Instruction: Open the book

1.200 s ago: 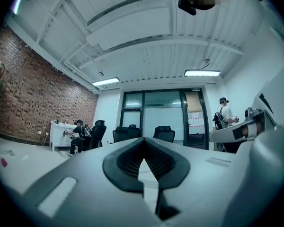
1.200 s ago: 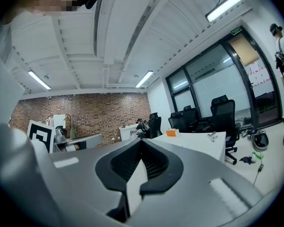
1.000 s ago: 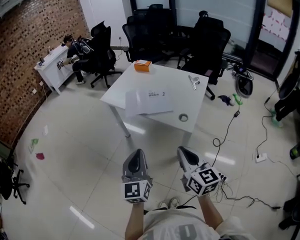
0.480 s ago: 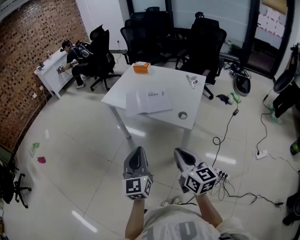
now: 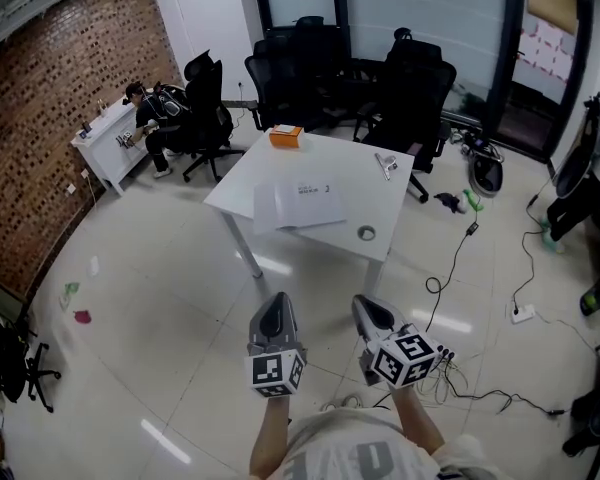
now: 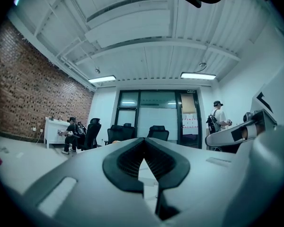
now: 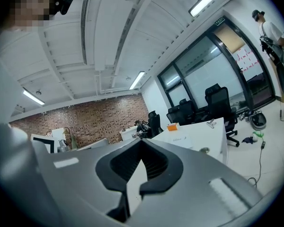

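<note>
Above the pale floor, well apart from the white table [image 5: 358,180] where the book [image 5: 298,204] lies flat and closed near the nearer edge, the left gripper [image 5: 274,310] and the right gripper [image 5: 369,311] point level, each with its jaws together and nothing between them.

Open floor [image 5: 310,283] up to the white table [image 5: 365,183]; black office chairs [image 5: 412,88] behind it, cables [image 5: 448,260] at right.

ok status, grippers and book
Left gripper shut, empty. Right gripper shut, empty. Book closed on white table, well ahead, untouched. Nothing seen in the way.
</note>
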Tool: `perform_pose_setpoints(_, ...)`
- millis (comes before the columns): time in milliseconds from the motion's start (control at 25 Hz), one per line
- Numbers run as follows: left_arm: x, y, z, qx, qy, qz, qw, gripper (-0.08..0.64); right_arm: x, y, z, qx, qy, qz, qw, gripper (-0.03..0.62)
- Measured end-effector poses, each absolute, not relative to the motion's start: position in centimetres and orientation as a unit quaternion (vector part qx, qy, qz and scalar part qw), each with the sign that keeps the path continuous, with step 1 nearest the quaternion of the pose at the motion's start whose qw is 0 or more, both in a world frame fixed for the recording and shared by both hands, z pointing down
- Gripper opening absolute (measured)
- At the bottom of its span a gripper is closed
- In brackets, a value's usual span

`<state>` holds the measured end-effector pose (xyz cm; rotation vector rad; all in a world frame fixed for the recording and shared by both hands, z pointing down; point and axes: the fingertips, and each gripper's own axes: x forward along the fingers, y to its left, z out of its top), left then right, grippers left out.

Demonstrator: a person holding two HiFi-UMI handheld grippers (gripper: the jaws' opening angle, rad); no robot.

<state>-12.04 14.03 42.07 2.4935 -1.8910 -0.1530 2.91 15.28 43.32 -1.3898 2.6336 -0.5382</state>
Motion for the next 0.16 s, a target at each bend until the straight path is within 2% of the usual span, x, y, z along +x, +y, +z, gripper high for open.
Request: perform_pose_setpoints(160, -12.67, 13.81, 42.29, 0.791, -0.609, -0.049, 0.01, 0.014, 2.67, 15.07, 43.38, -0.457, 0.87, -0.177, 0.052, 0.002)
